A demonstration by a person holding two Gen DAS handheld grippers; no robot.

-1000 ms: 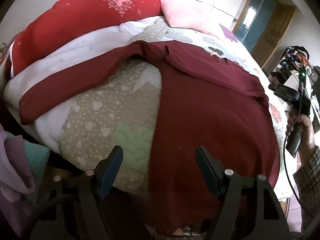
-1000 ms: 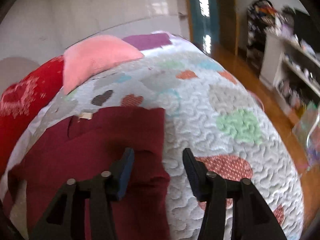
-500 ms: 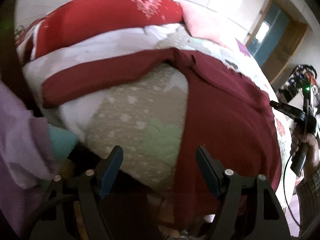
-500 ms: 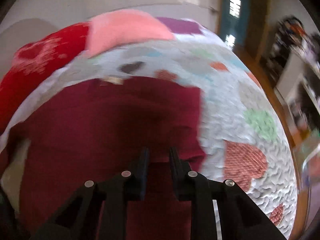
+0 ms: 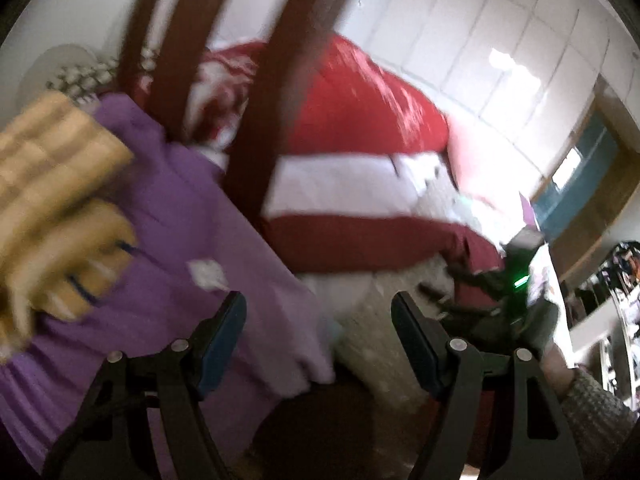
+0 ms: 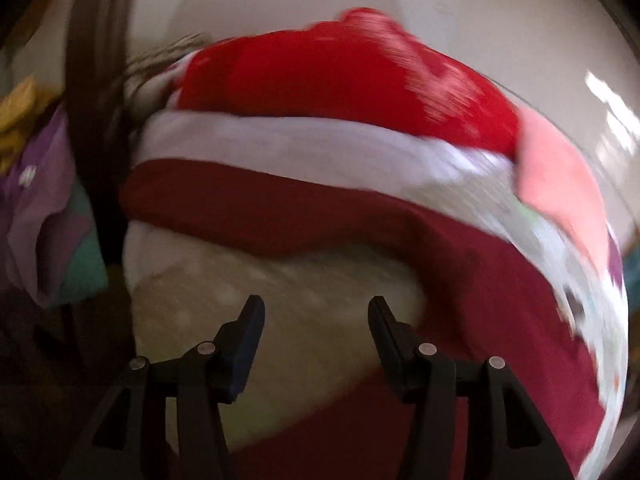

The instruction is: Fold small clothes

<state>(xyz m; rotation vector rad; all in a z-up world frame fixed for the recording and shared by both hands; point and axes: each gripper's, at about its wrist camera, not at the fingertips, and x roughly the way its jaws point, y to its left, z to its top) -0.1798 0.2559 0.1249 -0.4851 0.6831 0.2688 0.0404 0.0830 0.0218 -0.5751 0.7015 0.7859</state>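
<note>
The right gripper [image 6: 316, 330] has just been opening its jaws, and nothing is between them now; half a second ago they were nearly shut over the folded right part of the maroon garment [image 6: 500, 300], so I judge that the right sleeve fold is laid down and released. Both views are now blurred and have swung to the left side of the bed [image 6: 260, 304]. Ahead of the right jaws and a little above them, the left sleeve [image 6: 248, 208] of the garment lies stretched out flat, not yet folded in, while the body of the garment is to the right of the jaws and below them. The left gripper [image 5: 318, 332] stands wide open and empty, as it was a second ago. Before its left finger now hangs a purple cloth [image 5: 168, 240] with something yellow [image 5: 52, 200] beside it, which was only at the edge of the view earlier; the sleeve lies beyond and right of its jaws. The other gripper shows at the far right of this view. The next step is probably to take this left sleeve and fold it across the body.
</note>
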